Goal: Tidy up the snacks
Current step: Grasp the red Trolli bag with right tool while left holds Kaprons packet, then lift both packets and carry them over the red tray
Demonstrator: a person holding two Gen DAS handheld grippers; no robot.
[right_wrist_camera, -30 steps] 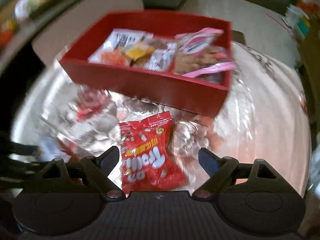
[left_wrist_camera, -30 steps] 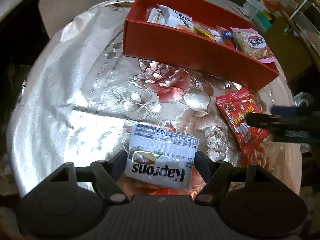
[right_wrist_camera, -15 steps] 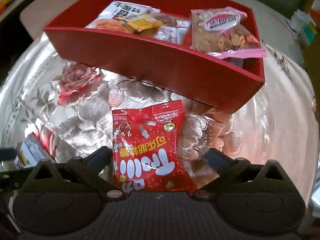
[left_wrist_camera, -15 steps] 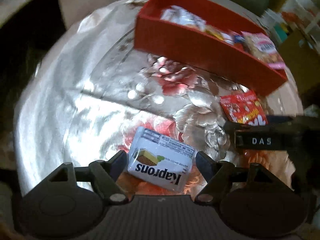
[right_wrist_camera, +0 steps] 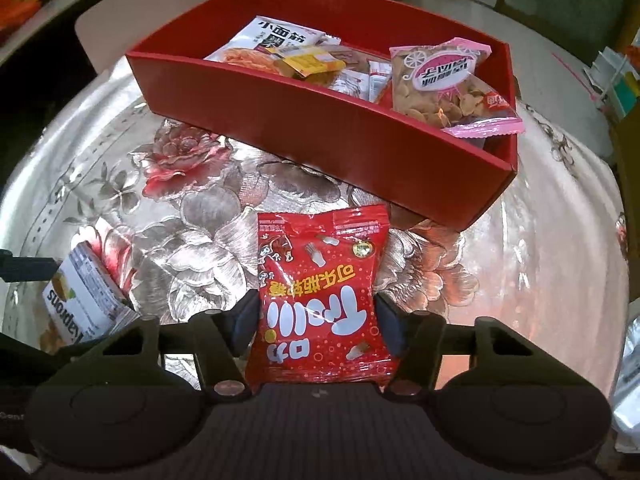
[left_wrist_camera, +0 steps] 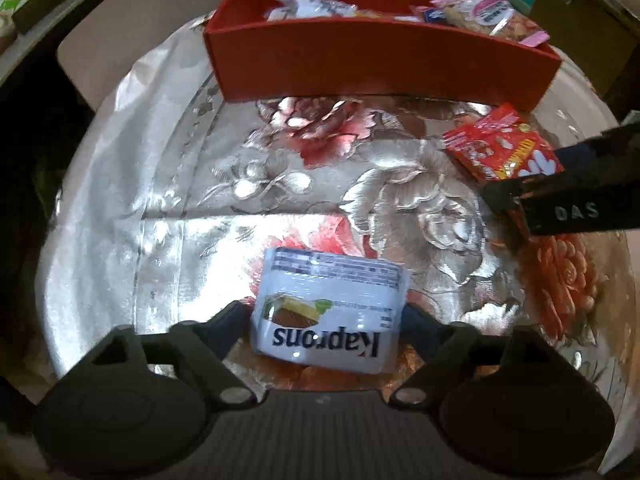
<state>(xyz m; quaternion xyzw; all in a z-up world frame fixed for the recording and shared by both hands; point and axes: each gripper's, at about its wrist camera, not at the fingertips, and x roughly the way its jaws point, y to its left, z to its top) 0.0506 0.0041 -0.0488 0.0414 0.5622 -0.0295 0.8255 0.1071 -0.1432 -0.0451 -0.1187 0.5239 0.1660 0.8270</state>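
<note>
My left gripper (left_wrist_camera: pixel 326 316) is shut on a white Kaprons wafer pack (left_wrist_camera: pixel 332 304), which looks lifted off the flowered tablecloth. My right gripper (right_wrist_camera: pixel 316 320) is shut on a red candy bag (right_wrist_camera: pixel 320 300), its fingers pressed on both sides. The red bag (left_wrist_camera: pixel 500 152) and the right gripper (left_wrist_camera: pixel 568 196) show at the right of the left wrist view. The Kaprons pack (right_wrist_camera: pixel 86 296) shows at the left of the right wrist view. A long red box (right_wrist_camera: pixel 320 128) stands at the back, holding several snack packs, among them a pink-edged biscuit bag (right_wrist_camera: pixel 444 88).
The round table wears a shiny silver cloth with red flowers (left_wrist_camera: pixel 320 128). A chair back (left_wrist_camera: pixel 100 64) stands behind the table at the left. A silver packet (right_wrist_camera: pixel 628 392) lies at the table's right edge.
Both grippers have closed on their packs. The left one moved nearer the red box with the Kaprons pack. The right one closed around the red bag.
</note>
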